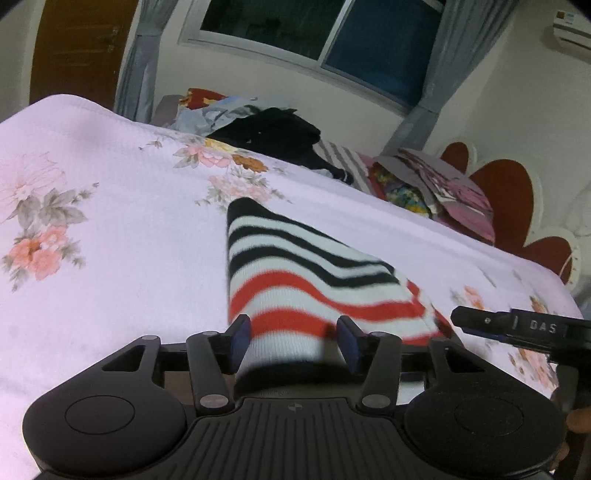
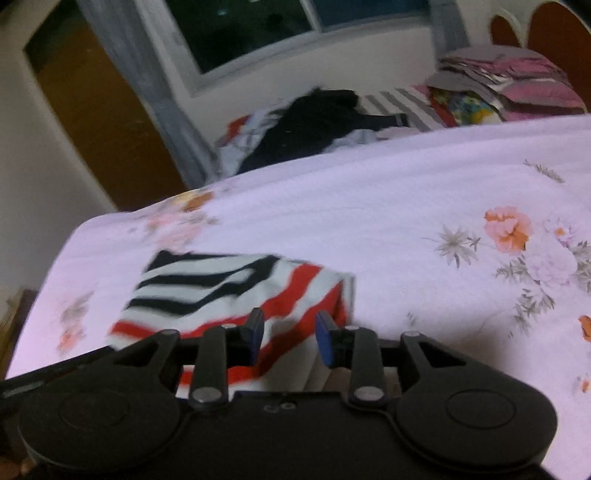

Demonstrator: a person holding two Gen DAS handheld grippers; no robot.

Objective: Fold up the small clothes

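- The striped garment (image 1: 295,280) — black-and-white bands at its far end, red-and-white bands at the near end — lies on the bed (image 1: 110,229), directly ahead of my left hand-held gripper (image 1: 293,341) and running in between its fingers.
- My left hand-held gripper has its blue pads spread apart, one on each side of the garment's near edge; nothing is clamped.
- My right hand-held gripper (image 2: 290,338) also sits with its fingers apart, the garment's red-striped corner lying between and just beyond them.
- In the left view, the right hand-held gripper's dark finger (image 1: 517,326) shows at the garment's right edge.
- The bed's pale floral cover stretches out on both sides of the grippers.
- Far ahead, a dark pile of clothes (image 1: 280,136) and colourful folded items (image 2: 491,92) rest near the wall, under a window (image 1: 332,33).
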